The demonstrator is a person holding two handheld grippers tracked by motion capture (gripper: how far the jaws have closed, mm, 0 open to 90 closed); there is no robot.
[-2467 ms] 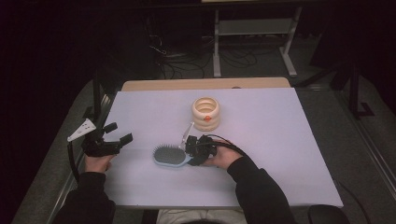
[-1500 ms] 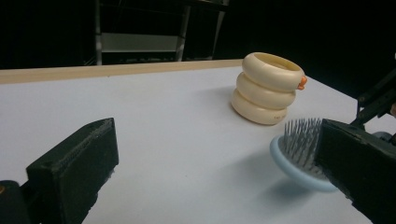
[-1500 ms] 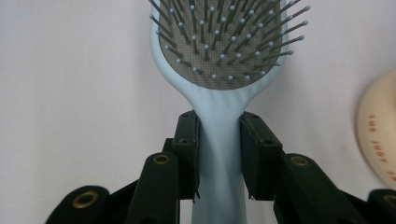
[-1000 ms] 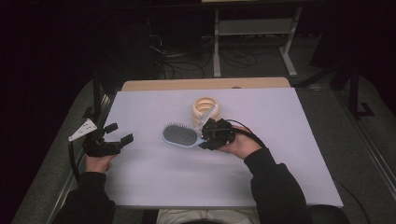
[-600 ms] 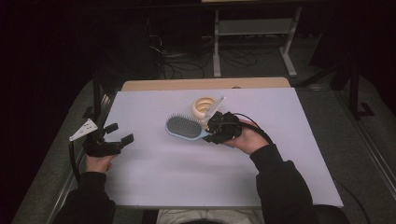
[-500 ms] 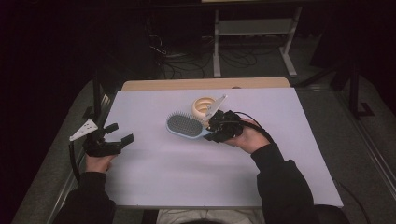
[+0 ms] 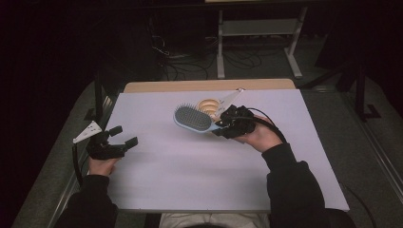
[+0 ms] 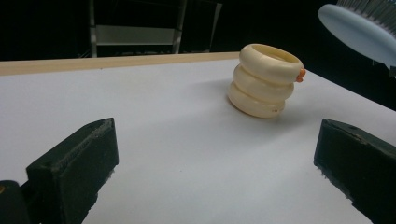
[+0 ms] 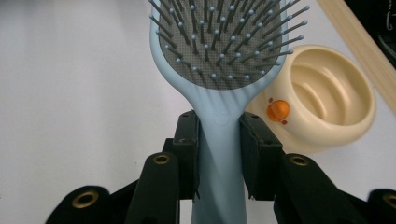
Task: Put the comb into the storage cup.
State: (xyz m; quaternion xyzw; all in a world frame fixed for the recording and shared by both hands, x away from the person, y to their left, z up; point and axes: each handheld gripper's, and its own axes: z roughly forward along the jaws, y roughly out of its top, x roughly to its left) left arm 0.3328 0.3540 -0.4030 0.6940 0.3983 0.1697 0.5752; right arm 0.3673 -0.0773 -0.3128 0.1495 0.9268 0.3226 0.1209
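- Two black jaws of the right gripper (image 9: 218,158) are pressed on the handle of the light-blue hairbrush (image 9: 219,70), which is held above the white table (image 7: 190,171).
- Just beside it, the cream ringed cup (image 7: 209,104) is seen.
- The left gripper (image 7: 121,137) is kept spread, holding nothing.

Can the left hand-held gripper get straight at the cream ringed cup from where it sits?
Probably yes. The left hand-held gripper has open jaws facing the cream cup across bare white table. The hairbrush hangs above and to one side.
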